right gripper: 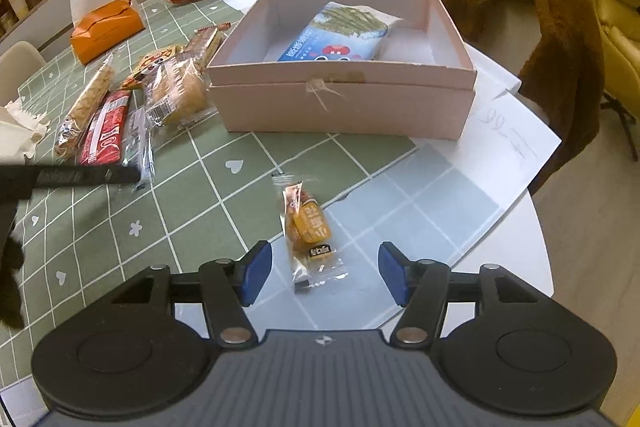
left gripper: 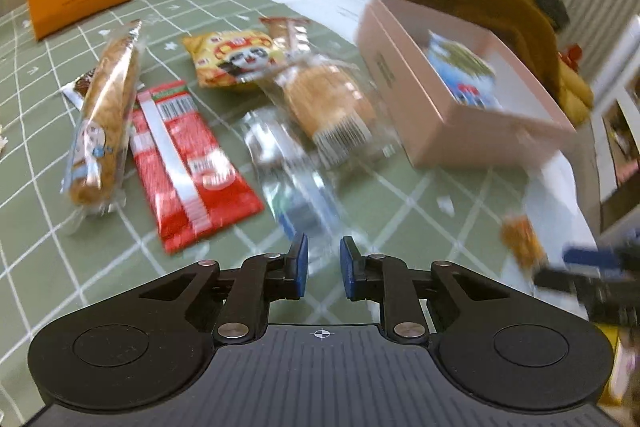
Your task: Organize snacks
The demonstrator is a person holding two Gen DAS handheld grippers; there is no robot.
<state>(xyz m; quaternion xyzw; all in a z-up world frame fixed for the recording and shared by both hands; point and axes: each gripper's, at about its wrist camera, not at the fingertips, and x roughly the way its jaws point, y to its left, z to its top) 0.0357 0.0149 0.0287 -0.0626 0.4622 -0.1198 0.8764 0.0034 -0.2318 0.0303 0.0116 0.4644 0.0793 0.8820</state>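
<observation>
Fingers of the right gripper (right gripper: 325,273) spread around an orange snack packet (right gripper: 309,227); left gripper (left gripper: 323,268) narrowly parted, seemingly empty.

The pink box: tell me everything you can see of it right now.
The pink box is a shallow, square-cornered tray that looks like cardboard, pale pink outside and white inside, open at the top. A scrap of string and tape clings to its near wall. It sits flat on the table, partly on the white paper. Inside lies one blue-and-white snack packet. Neither gripper touches it.

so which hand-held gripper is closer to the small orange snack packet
Right. The right hand-held gripper is open astride the small orange snack packet; the left hand-held gripper is off beside the snack pile.
</observation>
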